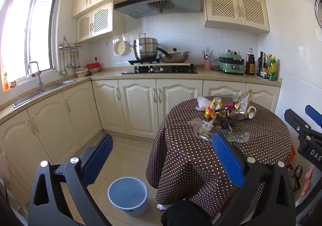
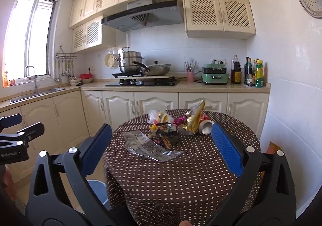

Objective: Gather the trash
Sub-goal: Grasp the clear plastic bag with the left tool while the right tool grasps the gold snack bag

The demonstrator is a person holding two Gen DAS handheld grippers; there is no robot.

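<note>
The round table (image 2: 181,175), draped in a brown polka-dot cloth, served as the reference for everything else. To its left, on the tiled floor beside the hanging cloth, stood a blue-grey bucket (image 1: 128,195), its mouth facing up and nothing visible inside. Above the floor on that same side hung the left gripper (image 1: 164,157), fingers spread wide with nothing between them, its right finger reaching over the table's near left edge. On the tabletop, nearest the front and slightly left of centre, lay a clear crinkled plastic wrapper (image 2: 149,145). Just behind it, toward the table's far side, sat a heap of colourful snack wrappers (image 2: 165,127), touching one another. Right of that heap rose a gold foil bag (image 2: 194,119), tilted, and against its right side lay a crushed can (image 2: 206,126) on its side, open end facing forward. Over the table's near half hovered the right gripper (image 2: 161,141), its fingers likewise wide apart and empty, framing the trash without touching it.
</note>
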